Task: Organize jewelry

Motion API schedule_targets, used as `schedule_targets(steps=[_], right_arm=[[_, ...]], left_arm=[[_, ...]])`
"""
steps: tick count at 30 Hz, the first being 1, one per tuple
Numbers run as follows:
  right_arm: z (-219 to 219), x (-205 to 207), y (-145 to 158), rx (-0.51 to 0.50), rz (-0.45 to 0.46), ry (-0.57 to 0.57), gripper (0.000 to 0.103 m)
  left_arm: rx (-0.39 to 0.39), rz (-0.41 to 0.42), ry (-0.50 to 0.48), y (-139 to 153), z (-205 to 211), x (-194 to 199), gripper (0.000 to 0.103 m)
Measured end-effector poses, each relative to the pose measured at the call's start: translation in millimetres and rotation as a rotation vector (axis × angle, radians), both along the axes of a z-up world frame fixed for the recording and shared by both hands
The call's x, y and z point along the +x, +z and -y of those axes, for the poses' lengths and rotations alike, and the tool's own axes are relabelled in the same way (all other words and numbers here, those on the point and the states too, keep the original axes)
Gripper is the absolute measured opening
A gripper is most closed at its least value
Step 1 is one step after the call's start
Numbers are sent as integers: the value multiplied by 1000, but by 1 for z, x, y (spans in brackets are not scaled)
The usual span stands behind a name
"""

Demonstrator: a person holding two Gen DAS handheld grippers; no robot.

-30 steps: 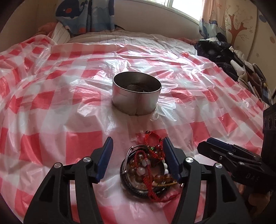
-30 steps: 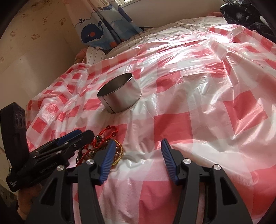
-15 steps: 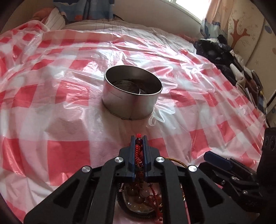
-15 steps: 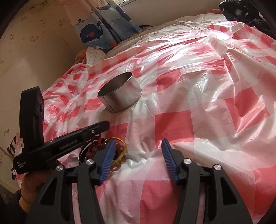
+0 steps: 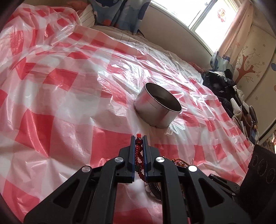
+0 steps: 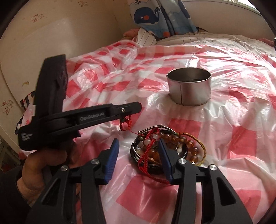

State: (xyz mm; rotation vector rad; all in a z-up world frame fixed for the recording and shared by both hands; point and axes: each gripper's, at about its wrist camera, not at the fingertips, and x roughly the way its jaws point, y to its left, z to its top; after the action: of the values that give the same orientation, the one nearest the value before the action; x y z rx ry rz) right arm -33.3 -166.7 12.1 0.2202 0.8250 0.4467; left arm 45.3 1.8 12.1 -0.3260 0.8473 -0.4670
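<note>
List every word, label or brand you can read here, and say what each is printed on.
"GenRobot.AI": on the side of the left gripper, seen from the right wrist view.
Small white print lower on that gripper's handle: too blurred to read.
Tin, plastic sheet, whale curtain: no lettering visible.

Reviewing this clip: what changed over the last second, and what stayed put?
The left gripper closed on the red braided bracelet and drew it up and aside from the jewelry pile; one strand still trails to the pile. The right gripper swung over the pile, its jaws closing partway, nothing gripped. The metal tin stays on the checkered plastic sheet.
</note>
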Motion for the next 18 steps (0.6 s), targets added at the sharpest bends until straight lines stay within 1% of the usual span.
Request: schedule_targets(steps=[1, 3, 7, 10, 11, 13, 15, 18], right_arm=[[0, 1, -2, 0, -7, -4, 33], [3, 4, -6, 10, -25, -9, 27], [8, 4, -7, 30, -37, -15, 27], [14, 4, -8, 86, -53, -20, 25], [16, 5, -9, 99, -58, -24, 23], [19, 6, -10, 118, -69, -34, 13], [19, 6, -11, 113, -76, -39, 6], [16, 4, -8, 90, -60, -37, 3]], left_arm=[[-2, -1, 0, -1, -1, 0, 7], [-8, -5, 4, -2, -2, 1, 7], [-14, -11, 7, -4, -3, 1, 7], [-12, -11, 7, -4, -4, 1, 7], [-12, -11, 6, -5, -4, 1, 7], [-10, -13, 6, -6, -3, 1, 7], [-10, -14, 6, -6, -3, 1, 7], [-8, -14, 6, -7, -3, 2, 7]])
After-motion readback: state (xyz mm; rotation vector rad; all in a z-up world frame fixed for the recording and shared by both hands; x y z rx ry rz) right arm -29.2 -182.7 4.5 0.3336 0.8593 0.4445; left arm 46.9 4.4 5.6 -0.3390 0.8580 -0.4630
